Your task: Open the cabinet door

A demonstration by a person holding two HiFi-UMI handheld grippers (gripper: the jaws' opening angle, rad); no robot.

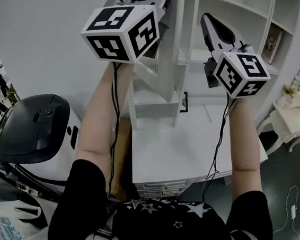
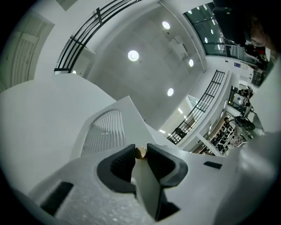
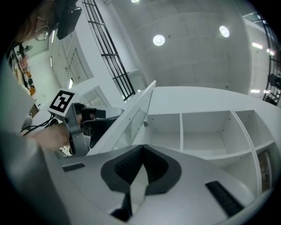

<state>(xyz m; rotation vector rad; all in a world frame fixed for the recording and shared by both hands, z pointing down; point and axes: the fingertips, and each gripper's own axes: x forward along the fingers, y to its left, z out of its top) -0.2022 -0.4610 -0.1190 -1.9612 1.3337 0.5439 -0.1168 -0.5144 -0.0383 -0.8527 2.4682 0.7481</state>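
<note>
Slippage at the knob is our first worry. Our left hand-held gripper (image 2: 141,154) is pinched narrow on the brass knob (image 2: 140,151), and only the tips of its pads reach round it. The knob is small, round and smooth, so we judge that a pull off the line of the hinge arc could roll it out of the grip. The cabinet door (image 2: 105,132), with its slatted arch panel, already stands swung well out from the cabinet (image 3: 206,132), edge-on to us in the head view. If the knob escapes, the door may drift back, or the freed hand may jerk away.

A hard pull is the next risk. The cabinet sits on the white table (image 1: 189,147), and we cannot tell whether it is fixed there, so a tug past the hinge's limit might shift or tip it.

Further right, our right hand-held gripper (image 3: 141,148) has its jaws together with nothing between them, raised near the open shelves. Its trailing cable hangs close to the table edge and could snag there.
</note>
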